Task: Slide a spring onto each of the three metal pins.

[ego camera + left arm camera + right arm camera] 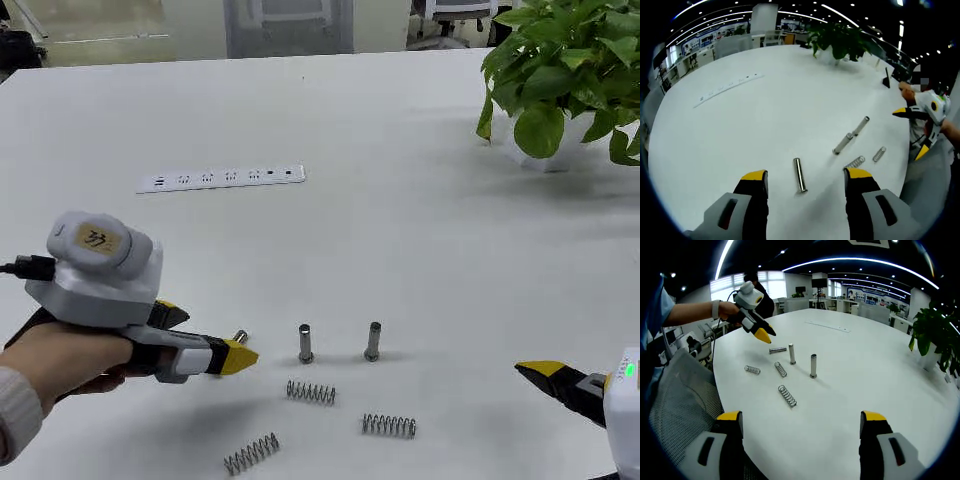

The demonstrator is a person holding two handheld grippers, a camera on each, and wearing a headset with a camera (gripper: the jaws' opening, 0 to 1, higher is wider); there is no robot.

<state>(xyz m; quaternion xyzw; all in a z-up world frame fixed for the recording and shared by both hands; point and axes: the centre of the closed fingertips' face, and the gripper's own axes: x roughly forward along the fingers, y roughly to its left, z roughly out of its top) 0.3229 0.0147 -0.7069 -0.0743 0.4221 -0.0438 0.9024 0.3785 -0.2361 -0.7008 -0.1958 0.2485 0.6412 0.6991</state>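
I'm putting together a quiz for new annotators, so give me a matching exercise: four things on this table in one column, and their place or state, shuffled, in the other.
1. power strip
2. plant
3. leftmost pin
4. springs

A. loose coils, none on a pin yet
B. lying down while its two twins stand upright
C. at the far right of the table
D. flat, well beyond the pins

Pairs: 1-D, 2-C, 3-B, 4-A

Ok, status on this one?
Left gripper open, right gripper open. Three coiled steel springs loose on white table, silver metal pins bare. Nothing blocking.
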